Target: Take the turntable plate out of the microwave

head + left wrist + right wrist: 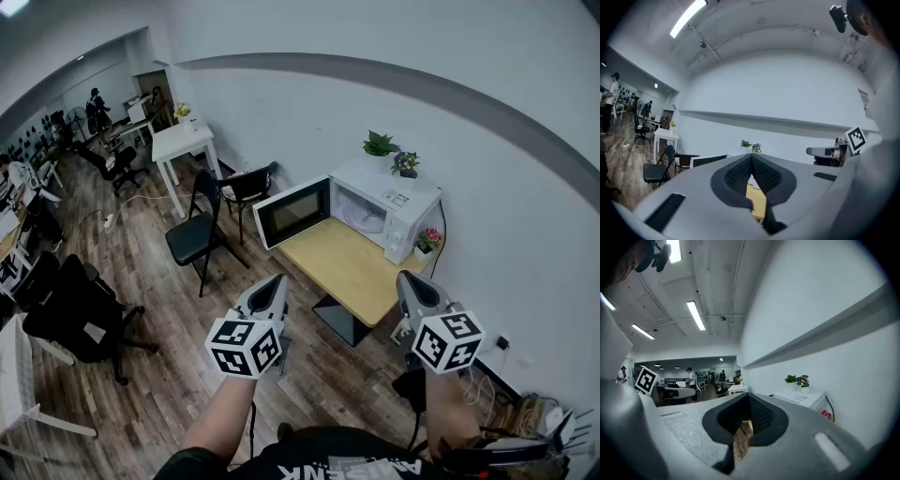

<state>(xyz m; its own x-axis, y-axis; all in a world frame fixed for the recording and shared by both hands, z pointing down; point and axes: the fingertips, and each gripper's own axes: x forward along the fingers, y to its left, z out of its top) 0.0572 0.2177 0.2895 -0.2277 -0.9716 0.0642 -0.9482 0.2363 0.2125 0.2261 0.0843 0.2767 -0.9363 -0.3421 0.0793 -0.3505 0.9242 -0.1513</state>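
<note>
A white microwave [392, 204] stands at the far end of a small wooden table [349, 270] against the wall, with its door [292, 212] swung wide open to the left. Inside lies the pale turntable plate [367, 221]. Both grippers hang level in the air well short of the table. My left gripper [278, 281] is shut with nothing in it, its jaws pressed together [751, 157]. To the right, my right gripper [406, 278] is likewise shut and empty [747, 399]. The right gripper view catches only the microwave's top [802, 398].
Two small potted plants [390, 154] sit on the microwave, and a pink flower pot [427, 244] stands beside it. A black folding chair [197, 234] and a stool [246, 187] stand left of the table. Office chairs [80, 314], a white table [183, 142] and people are farther left.
</note>
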